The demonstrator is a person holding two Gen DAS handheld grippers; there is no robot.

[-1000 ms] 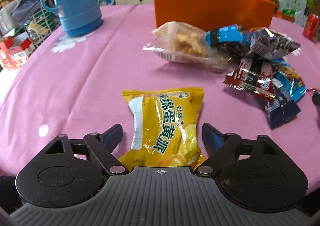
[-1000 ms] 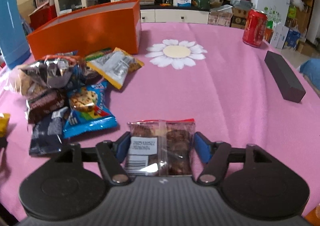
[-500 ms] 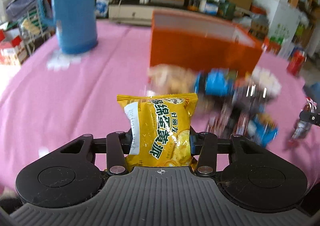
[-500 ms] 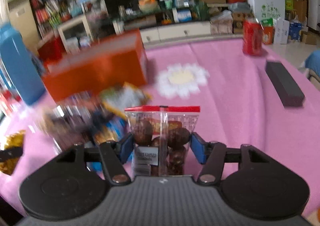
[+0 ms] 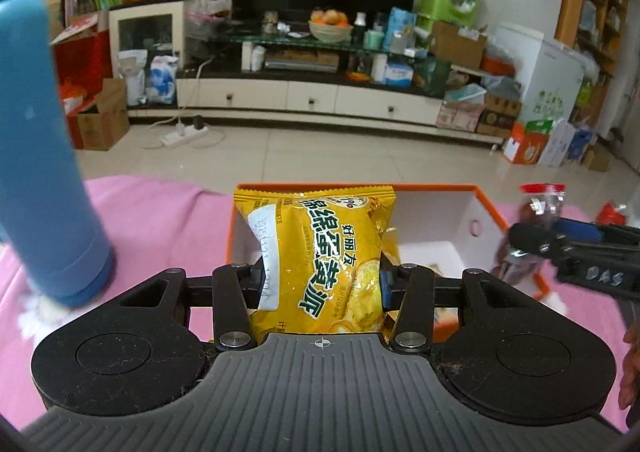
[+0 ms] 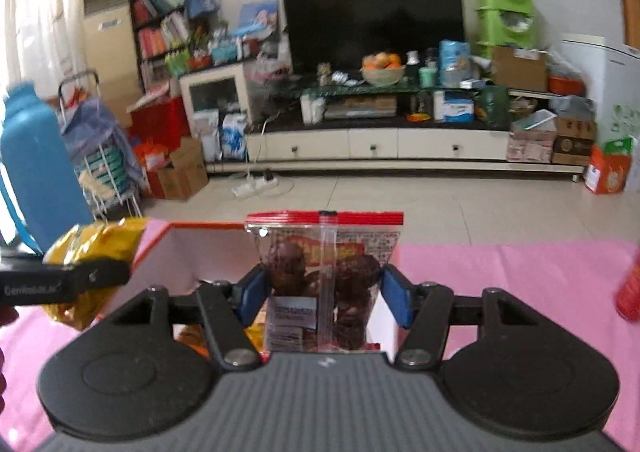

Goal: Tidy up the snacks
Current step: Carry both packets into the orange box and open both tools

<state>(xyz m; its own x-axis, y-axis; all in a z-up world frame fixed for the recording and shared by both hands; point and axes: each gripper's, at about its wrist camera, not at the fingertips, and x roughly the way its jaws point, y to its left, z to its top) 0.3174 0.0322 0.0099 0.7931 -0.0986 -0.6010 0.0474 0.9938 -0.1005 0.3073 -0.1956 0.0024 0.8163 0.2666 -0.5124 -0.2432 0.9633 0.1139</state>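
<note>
My left gripper (image 5: 320, 280) is shut on a yellow snack packet (image 5: 320, 252) and holds it upright over the near left part of the open orange box (image 5: 476, 219). My right gripper (image 6: 324, 292) is shut on a clear red-topped packet of dark brown snacks (image 6: 324, 276) and holds it over the same orange box (image 6: 192, 248). The right gripper and its packet (image 5: 536, 219) show at the right of the left wrist view. The yellow packet (image 6: 96, 244) shows at the left of the right wrist view. Some packets lie inside the box.
A tall blue thermos (image 5: 40, 155) stands on the pink tablecloth (image 5: 160, 219) left of the box. A red can (image 6: 630, 292) is at the right edge of the right wrist view. Beyond the table are tiled floor and a TV cabinet.
Both grippers closed on their packets, lifted them off the table and carried them forward over the orange box. The snack pile on the cloth has dropped out of view.
</note>
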